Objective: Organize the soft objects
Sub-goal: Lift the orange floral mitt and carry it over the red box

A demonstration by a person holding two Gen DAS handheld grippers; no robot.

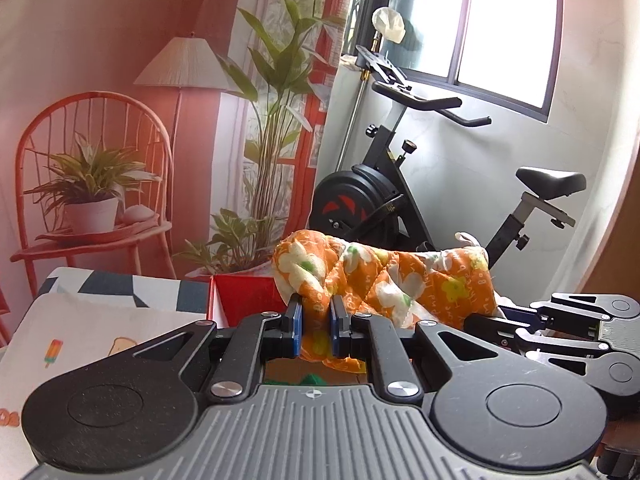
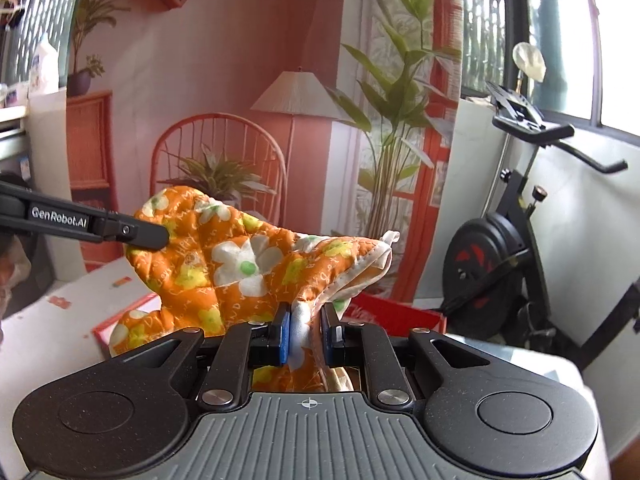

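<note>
Both tongs, left and right, clench the orange oven mitt stretched between them.

Two close wrist views along gripper fingers, both facing the orange oven mitt and exercise bike.

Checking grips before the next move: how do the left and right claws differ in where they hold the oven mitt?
The left claw pinches the orange quilted body near the closed fingertip end of the oven mitt; the right claw pinches the white-trimmed cuff end. In the right wrist view the left claw comes in from the left side, while the right claw grips from below. Both are shut on the mitt, held above the red box.
</note>
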